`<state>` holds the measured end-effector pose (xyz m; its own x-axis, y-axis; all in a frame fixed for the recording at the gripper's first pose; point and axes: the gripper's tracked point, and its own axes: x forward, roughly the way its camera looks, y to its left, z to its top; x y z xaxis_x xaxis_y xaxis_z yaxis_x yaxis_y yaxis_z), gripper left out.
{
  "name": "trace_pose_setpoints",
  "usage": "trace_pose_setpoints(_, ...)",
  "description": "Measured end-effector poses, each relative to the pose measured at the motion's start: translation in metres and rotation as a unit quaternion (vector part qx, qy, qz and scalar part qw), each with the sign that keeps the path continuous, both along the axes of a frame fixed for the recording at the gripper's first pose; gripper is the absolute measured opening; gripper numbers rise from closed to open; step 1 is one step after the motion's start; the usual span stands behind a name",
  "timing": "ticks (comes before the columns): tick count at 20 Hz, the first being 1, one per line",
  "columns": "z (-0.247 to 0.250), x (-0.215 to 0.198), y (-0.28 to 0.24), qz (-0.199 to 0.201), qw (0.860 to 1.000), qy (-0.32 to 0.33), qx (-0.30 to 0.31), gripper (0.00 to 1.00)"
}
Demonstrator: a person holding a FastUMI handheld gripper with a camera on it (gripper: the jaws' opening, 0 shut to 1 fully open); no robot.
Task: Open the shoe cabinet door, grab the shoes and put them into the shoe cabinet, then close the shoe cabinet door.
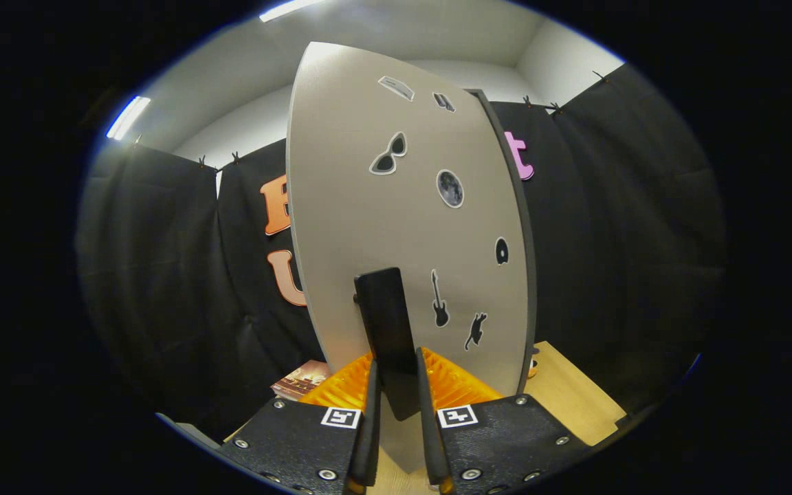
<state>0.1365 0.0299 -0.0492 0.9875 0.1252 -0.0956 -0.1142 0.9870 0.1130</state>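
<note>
The shoe cabinet door (pixel 403 227) is the biggest thing here. It is a tall, flat, grey board with small stickers (pixel 449 188) on it. It stands up straight just ahead of the fingers, on a wooden desk (pixel 575 399), and it looks swung partly open, with its thin dark edge on the right. It looks stiff and smooth, not heavy, and should swing without much push. The best place to hold it is its handle (pixel 386 323), a dark upright bar low on the door.

The gripper (pixel 396 405) points forward at the door, level and a bit low. The handle sits between the two fingers. The fingers are close on both sides of it and seem to squeeze it.

A small printed picture card (pixel 303 378) lies near the desk's left edge, beside the door.
</note>
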Motion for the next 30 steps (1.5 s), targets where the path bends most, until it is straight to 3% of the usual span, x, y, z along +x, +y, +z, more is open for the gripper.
trace_pose_setpoints(9, 0.003, -0.02, -0.053, -0.036, 0.999, -0.006, 0.002, 0.26)
trace_pose_setpoints(20, -0.003, -0.023, -0.149, -0.107, 0.994, -0.003, 0.009, 0.26)
trace_pose_setpoints(21, -0.002, -0.023, -0.16, -0.114, 0.993, -0.007, 0.009, 0.2)
trace_pose_setpoints(23, -0.001, -0.022, -0.165, -0.109, 0.994, -0.01, 0.013, 0.15)
trace_pose_setpoints(30, -0.001, -0.021, -0.176, -0.097, 0.995, -0.007, -0.015, 0.15)
